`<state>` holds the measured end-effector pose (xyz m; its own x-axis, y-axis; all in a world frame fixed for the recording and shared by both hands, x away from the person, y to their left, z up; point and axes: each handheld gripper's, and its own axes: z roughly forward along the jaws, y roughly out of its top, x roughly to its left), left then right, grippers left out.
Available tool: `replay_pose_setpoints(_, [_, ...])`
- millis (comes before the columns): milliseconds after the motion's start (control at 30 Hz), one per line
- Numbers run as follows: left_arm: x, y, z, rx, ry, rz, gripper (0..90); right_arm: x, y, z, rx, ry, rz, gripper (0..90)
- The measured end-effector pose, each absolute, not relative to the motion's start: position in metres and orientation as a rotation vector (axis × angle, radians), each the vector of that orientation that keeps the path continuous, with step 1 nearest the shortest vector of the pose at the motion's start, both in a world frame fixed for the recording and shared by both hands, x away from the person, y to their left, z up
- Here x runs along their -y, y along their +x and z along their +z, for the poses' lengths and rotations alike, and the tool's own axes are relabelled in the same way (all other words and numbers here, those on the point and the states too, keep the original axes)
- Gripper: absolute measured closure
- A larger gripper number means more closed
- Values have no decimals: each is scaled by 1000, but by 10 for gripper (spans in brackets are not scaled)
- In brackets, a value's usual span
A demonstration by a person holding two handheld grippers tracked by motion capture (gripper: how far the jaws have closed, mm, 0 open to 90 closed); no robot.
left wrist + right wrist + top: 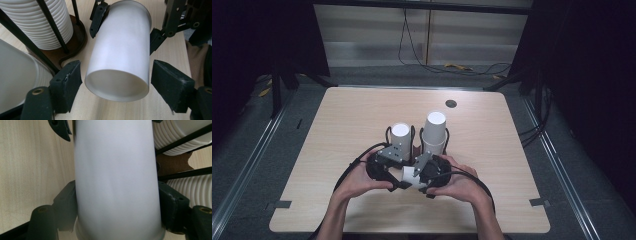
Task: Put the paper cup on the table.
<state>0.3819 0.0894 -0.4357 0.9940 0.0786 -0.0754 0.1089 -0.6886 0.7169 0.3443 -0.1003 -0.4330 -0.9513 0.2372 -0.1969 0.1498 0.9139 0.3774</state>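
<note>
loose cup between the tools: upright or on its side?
On its side. The loose cup lies level above the table, open mouth facing the left tool's camera; the right tool clamps its wall.

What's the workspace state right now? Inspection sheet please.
Surface: wooden table, bare apart from the items below.
Job's things: white cup lying level between both tools; two cup stacks in a wire holder behind it.
Clutter: dark round disc near the far edge.
Grippers: right tool shut on the cup; left tool open, pads either side of it.
Cables: tool cable loops over the table; floor cables beyond.
Surroundings: dark curtains, floor rails.
</note>
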Motion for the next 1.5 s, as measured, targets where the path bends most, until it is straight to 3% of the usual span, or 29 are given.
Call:
replay_pose_setpoints(733, [-82,382,-446,-115,2334,-123,311,94,343,-436,-2843,249,548,268])
replay_pose_setpoints(1500, [-87,380,-445,-139,2307,-107,339,108,344,-439,-2786,341,705,154])
